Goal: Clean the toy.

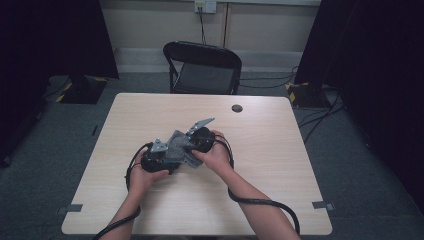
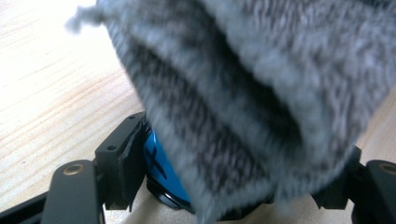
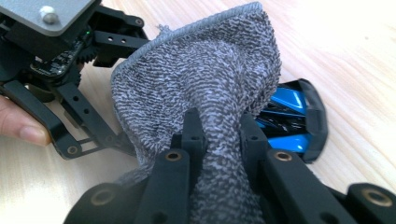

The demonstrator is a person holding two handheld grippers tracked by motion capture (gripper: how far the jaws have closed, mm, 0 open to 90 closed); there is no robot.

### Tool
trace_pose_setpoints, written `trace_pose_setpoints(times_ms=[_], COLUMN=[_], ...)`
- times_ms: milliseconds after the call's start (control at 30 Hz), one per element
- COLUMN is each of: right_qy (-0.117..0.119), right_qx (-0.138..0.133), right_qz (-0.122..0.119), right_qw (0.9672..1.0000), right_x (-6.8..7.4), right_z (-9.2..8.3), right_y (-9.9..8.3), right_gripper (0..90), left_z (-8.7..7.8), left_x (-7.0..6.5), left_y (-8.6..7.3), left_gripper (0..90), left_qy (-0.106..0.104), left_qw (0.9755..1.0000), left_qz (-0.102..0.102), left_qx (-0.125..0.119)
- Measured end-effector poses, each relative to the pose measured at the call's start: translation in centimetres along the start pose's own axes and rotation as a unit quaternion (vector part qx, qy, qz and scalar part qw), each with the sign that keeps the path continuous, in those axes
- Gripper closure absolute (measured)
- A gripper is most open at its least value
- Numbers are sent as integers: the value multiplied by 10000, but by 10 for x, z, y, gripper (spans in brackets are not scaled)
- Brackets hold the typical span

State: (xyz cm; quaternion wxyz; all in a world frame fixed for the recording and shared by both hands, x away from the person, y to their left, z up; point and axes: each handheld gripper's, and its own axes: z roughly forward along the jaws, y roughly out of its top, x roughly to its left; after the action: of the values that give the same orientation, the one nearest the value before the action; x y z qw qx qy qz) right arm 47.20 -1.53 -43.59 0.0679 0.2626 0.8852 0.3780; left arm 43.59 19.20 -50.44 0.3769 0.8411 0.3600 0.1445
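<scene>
A: Right gripper view: right tongs pinching bunched grey cloth, draped over blue-black object on table.

B: Left tongs spread wide around that object, apparently gripping. Cloth soft, limp, light; best taken at a gathered fold. Object probably rigid, slick.

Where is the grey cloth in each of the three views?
High view: cloth at table centre, between the two hands.
Left gripper view: cloth covers the top and right, over a blue toy.
Right gripper view: cloth in the centre, pinched by the right claw.
Shared landmark: the blue toy.
</scene>
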Motion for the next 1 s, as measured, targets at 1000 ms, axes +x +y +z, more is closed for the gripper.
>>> trace_pose_setpoints(times_ms=[1000], right_qy=[108], right_qx=[213], right_qz=[-145], right_qw=[9996], right_x=[10], right_z=[31], right_y=[-6], right_gripper=[770], left_z=[0], left_x=[0], left_y=[0], left_gripper=[254], left_qy=[3], left_qw=[10000], left_qz=[-4], left_qx=[-4])
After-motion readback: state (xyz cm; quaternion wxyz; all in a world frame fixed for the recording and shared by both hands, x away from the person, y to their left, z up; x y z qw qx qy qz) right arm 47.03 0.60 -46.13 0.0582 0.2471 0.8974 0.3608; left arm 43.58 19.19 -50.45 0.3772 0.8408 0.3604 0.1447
